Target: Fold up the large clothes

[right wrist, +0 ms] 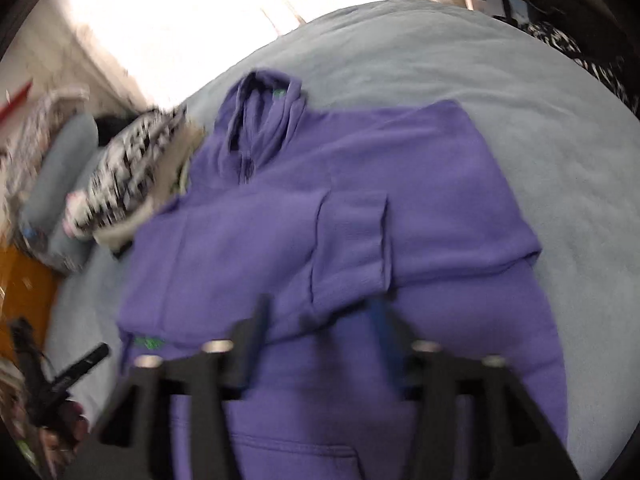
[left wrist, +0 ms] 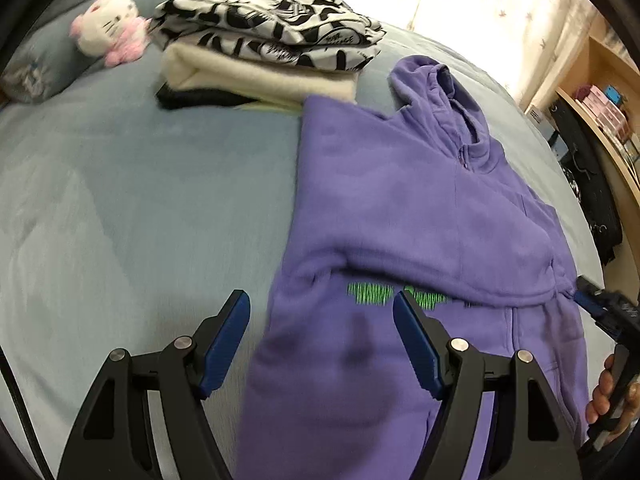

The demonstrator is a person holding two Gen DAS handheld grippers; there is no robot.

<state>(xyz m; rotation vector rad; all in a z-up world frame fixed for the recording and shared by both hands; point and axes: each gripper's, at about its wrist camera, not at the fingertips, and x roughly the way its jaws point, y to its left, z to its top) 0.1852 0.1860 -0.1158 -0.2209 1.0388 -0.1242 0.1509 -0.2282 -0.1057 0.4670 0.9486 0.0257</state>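
Note:
A purple hoodie lies flat on the grey-blue bed, hood at the far end, both sleeves folded across its chest; it also shows in the right wrist view. A green print shows below the folded sleeve. My left gripper is open and empty, hovering over the hoodie's left edge near the hem. My right gripper is open and empty above the hoodie's lower middle, blurred by motion. The right gripper also shows at the right edge of the left wrist view.
A stack of folded clothes with a black-and-white patterned top lies at the far side of the bed. A pink-and-white plush toy and a grey pillow lie at the far left. A wooden shelf stands at the right.

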